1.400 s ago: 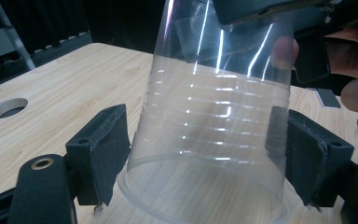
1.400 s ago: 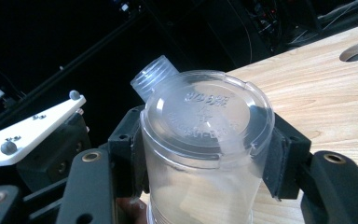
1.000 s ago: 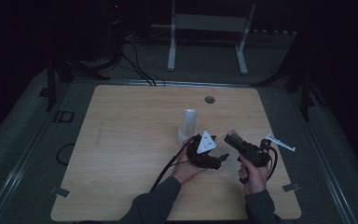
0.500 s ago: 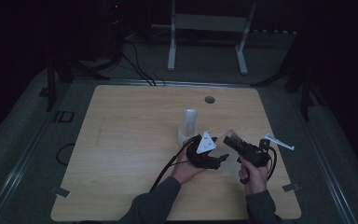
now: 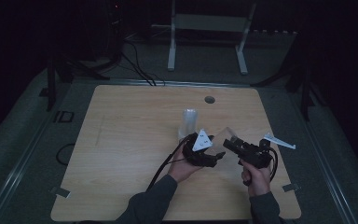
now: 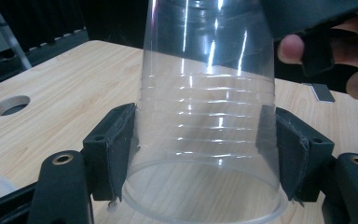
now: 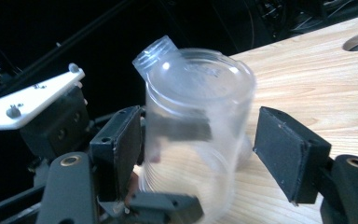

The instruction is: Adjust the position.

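**Cup passes to the left gripper**

High view: the hands sit much as they did a second ago, low and right of middle on the table (image 5: pixel 121 140). The left gripper (image 5: pixel 216 156) and right gripper (image 5: pixel 230 142) meet nose to nose, with a clear cup (image 5: pixel 226 135) faintly visible between them. A second cup (image 5: pixel 189 122) stands upside down just behind the left gripper, where it also stood in the earlier frames. The scene is dim and no writing can be read.

Left gripper view: the left gripper (image 6: pixel 205 149) has just been closing, and its pads (image 6: pixel 114 149) now press on both sides of the cup (image 6: pixel 207 93), near the rim. The cup is clear plastic with fine rings around its wall and a rolled lip; its mouth faces the camera. Fingers of the other hand (image 6: pixel 354 56) show at upper right. A round hole (image 6: pixel 10 105) lies in the tabletop at left.

Right gripper view: the right gripper (image 7: pixel 200 149) has just been opening. Its jaws stand spread, the right pad (image 7: pixel 286 149) clear of the cup (image 7: pixel 196 126), which lies between them with its closed base toward the camera. No brand or label shows on it.
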`<control>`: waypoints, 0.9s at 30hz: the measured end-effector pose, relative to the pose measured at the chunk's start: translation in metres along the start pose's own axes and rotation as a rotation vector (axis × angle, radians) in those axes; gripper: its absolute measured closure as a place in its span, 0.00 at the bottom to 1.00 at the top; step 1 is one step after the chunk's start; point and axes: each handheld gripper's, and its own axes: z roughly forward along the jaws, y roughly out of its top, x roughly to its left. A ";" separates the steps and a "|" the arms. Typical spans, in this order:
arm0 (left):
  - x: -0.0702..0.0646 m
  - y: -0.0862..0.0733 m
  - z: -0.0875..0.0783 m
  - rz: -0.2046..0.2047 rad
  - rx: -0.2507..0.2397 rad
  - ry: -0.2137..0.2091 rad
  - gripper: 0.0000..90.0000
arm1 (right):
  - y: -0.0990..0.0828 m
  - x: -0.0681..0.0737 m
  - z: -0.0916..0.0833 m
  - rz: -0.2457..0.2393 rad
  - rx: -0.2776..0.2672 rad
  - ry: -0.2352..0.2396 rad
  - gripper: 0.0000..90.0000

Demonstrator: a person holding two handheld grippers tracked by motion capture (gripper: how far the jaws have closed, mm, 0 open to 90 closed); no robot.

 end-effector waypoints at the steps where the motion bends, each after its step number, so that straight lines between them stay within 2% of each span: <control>1: 0.001 0.000 -0.001 0.000 0.000 -0.001 0.33 | 0.000 0.000 -0.001 -0.012 0.005 -0.007 0.35; 11: 0.008 -0.001 -0.009 -0.004 0.009 -0.004 0.33 | 0.005 0.003 -0.006 -0.096 0.063 -0.031 0.36; 14: 0.010 -0.002 -0.011 -0.004 0.012 -0.002 0.33 | 0.009 0.005 -0.008 -0.169 0.110 -0.066 0.37; 16: 0.011 -0.002 -0.012 -0.006 0.012 -0.002 0.33 | 0.011 0.006 -0.009 -0.205 0.137 -0.080 0.37; 17: 0.011 -0.002 -0.012 -0.006 0.012 -0.002 0.33 | 0.011 0.006 -0.009 -0.205 0.137 -0.080 0.37; 18: 0.013 -0.002 -0.013 -0.004 0.017 -0.011 0.33 | 0.014 0.008 -0.010 -0.257 0.179 -0.104 0.37; 27: 0.013 -0.003 -0.016 0.007 0.032 -0.031 0.33 | 0.026 0.013 -0.013 -0.357 0.256 -0.158 0.38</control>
